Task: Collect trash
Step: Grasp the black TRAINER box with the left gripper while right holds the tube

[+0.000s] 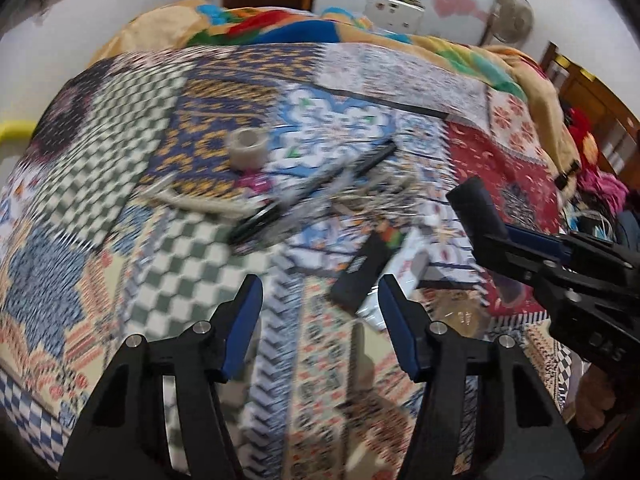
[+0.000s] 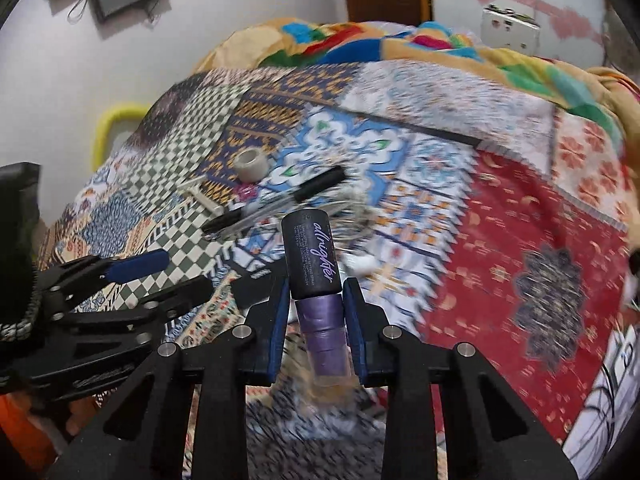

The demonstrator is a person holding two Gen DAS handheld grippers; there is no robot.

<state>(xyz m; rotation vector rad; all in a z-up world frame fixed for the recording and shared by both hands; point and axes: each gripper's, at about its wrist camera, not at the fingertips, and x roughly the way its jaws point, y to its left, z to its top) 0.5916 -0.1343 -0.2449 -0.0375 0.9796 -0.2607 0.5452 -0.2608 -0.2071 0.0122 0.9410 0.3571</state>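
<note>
Over the patterned bedspread [image 2: 500,216] — right gripper [image 2: 316,300] clamps a purple spray bottle [image 2: 316,264], cap pointing away. Left gripper [image 1: 320,300] hangs half-open, nothing between its pads. Tape roll [image 1: 246,148], pens [image 1: 320,188], black box [image 1: 366,268] lie scattered on the spread — blurred.

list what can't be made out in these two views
- Purple spray bottle with black cap, right wrist view: base smeared by motion blur.
- Tangled white cord, left wrist view: blurred.
- Flat black packet, left wrist view: label too blurred to read; left gripper's finger hides its lower corner.
</note>
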